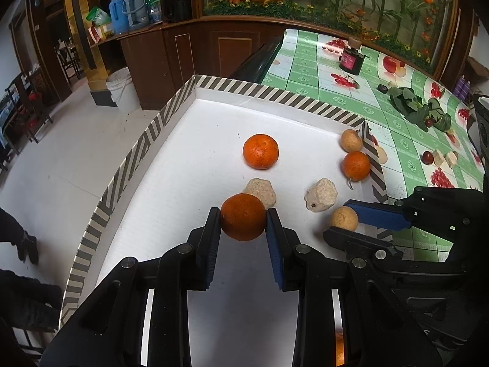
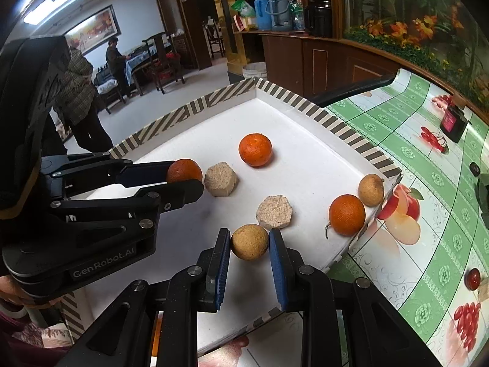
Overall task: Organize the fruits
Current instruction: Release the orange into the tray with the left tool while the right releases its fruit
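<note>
I work over a white tray (image 1: 189, 165) with a striped black-and-cream rim. It lies on a table with a green checked cloth (image 1: 333, 91) printed with apples and cherries. Behind the table stands a wooden cabinet (image 1: 195, 49) with a glass case of orange flowers above it. On the counter at the left are blue thermos jugs (image 1: 128, 10), and a white bucket (image 1: 122, 90) stands on the pale floor. In the right wrist view two people stand far back in the room, near dark chairs.

My left gripper (image 1: 243, 217) is pinching a dark orange (image 1: 243, 217) between its two pads, near the front of the tray. My right gripper (image 2: 250, 241) is closed on a small tan fruit (image 2: 250, 241), also low at the front, just beside the tray's right edge.

Directly behind the dark orange is a pale hexagonal block (image 1: 260, 192), very close to it. A second block (image 1: 321, 195) lies between my two grippers. Further back, a bright orange (image 1: 260, 151) sits alone in the middle of the tray. Against the right rim rest another orange (image 1: 356, 166) with a stem and one more tan fruit (image 1: 351, 140), close together.

On the cloth, well apart from the tray, are a dark jar (image 1: 351, 59), some green leaves (image 1: 421, 110), a red fruit (image 1: 428, 157) and two small pale cubes (image 1: 444, 157).
</note>
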{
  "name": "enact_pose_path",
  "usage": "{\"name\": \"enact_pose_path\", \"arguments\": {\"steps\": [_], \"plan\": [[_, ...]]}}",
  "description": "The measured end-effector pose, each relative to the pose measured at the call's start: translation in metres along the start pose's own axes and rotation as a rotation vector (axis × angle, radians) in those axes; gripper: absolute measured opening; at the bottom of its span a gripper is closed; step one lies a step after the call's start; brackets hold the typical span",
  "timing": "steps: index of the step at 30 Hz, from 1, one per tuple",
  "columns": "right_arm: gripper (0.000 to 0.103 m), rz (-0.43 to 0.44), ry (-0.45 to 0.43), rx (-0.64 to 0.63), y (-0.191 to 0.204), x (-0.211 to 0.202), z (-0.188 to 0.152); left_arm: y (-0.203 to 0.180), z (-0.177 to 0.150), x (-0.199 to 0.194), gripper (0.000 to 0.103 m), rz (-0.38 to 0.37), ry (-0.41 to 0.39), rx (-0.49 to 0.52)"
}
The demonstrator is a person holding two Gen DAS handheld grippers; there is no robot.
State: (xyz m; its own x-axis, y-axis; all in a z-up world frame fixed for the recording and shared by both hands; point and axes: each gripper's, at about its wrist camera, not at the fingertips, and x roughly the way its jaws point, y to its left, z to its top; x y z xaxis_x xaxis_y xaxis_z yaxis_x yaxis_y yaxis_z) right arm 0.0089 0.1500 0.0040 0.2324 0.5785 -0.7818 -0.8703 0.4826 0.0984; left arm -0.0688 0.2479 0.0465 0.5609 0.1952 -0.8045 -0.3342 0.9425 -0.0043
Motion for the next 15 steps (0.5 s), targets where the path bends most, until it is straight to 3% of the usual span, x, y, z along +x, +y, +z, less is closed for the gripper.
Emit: {"name": "enact_pose_path", "arguments": {"steps": [11,15], "plan": [[0.025,-0.047,0.023,-0.036,0.003,0.010,-0.001,0.003,-0.003,0.011,0.029,0.007,0.062,-0.030],[0.034,-0.058,0.017,-0.037,0.002,0.006,-0.002,0.006,-0.004,0.014,0.034,0.008,0.082,-0.055]]}}
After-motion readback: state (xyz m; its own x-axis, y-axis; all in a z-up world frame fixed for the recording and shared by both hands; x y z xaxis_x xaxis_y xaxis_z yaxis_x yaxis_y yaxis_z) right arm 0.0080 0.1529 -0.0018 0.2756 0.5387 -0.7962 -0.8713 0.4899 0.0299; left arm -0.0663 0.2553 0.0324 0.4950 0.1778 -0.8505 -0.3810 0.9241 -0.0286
